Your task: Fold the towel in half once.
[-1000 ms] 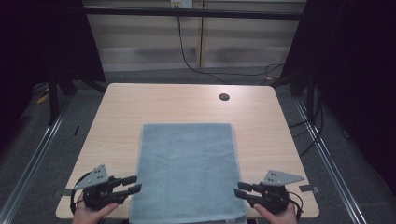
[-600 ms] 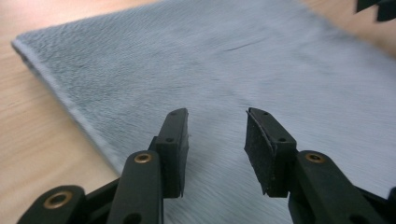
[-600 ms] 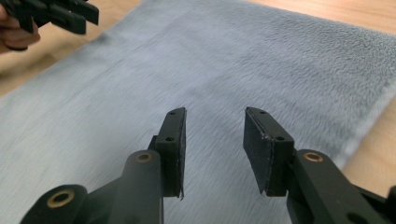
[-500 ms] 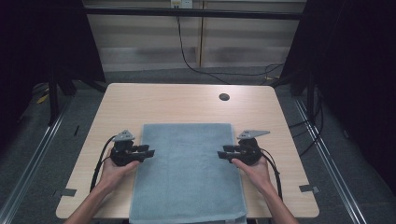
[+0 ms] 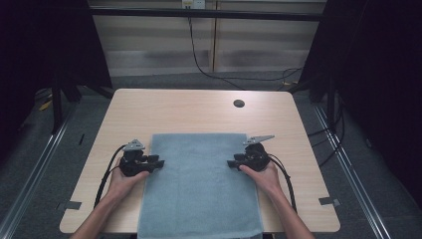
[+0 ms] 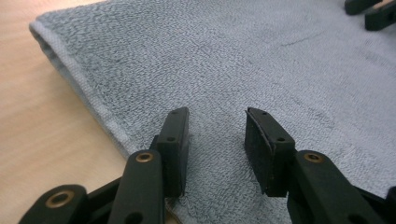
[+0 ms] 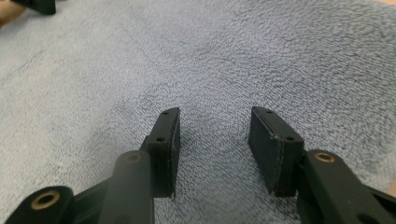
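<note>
A grey-blue towel point(image 5: 199, 184) lies flat on the wooden table point(image 5: 189, 112), its near end hanging over the front edge. My left gripper point(image 5: 160, 163) sits at the towel's left edge, jaws open and pointing inward over the cloth. My right gripper point(image 5: 230, 163) rests at the towel's right edge, also open and pointing inward. In the left gripper view the open gripper point(image 6: 217, 135) hovers just above the towel point(image 6: 261, 60) beside its hemmed edge. In the right gripper view the open gripper point(image 7: 215, 135) stands over the towel point(image 7: 187, 60), nothing between its pads.
A dark round grommet hole point(image 5: 239, 103) sits in the table near its far edge. Cables point(image 5: 107, 174) trail from both grippers toward the front. Dark frames and floor rails flank the table. Bare wood lies beyond the towel.
Both grippers have moved forward from the table's front corners to the middle of the towel's side edges, and slightly closer to the cloth since half a second ago.
</note>
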Demonstrator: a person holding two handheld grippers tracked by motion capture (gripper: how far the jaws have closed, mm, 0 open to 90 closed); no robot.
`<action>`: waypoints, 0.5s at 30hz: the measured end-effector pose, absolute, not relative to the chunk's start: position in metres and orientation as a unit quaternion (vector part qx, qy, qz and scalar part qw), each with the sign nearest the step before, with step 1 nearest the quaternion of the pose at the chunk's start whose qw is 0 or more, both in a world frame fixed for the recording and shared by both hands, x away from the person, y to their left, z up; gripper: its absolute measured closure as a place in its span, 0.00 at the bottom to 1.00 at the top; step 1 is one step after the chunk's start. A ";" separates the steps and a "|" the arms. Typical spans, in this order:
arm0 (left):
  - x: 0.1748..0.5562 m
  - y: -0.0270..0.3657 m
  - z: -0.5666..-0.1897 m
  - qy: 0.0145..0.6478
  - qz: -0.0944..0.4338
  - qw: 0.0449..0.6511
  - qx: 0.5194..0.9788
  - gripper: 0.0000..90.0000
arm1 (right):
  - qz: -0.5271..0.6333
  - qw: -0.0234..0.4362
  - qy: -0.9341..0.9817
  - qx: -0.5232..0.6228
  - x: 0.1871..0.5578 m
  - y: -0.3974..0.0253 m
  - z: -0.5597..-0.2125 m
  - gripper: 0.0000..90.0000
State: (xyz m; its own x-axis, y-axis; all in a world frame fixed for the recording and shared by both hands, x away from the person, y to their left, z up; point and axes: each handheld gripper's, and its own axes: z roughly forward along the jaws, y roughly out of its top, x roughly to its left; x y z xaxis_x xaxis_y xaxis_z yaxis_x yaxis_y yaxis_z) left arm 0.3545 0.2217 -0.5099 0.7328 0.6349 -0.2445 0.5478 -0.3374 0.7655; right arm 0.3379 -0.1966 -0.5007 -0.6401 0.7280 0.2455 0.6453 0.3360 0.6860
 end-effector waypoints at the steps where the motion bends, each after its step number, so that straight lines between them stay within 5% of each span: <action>1: 0.352 0.222 -0.510 0.363 0.042 0.449 0.815 0.67 | 0.392 0.056 0.818 0.418 0.334 -0.197 -0.501 0.60; 15: 0.311 0.211 -0.508 0.342 0.049 0.440 0.829 0.60 | 0.400 0.051 0.824 0.399 0.288 -0.210 -0.501 0.60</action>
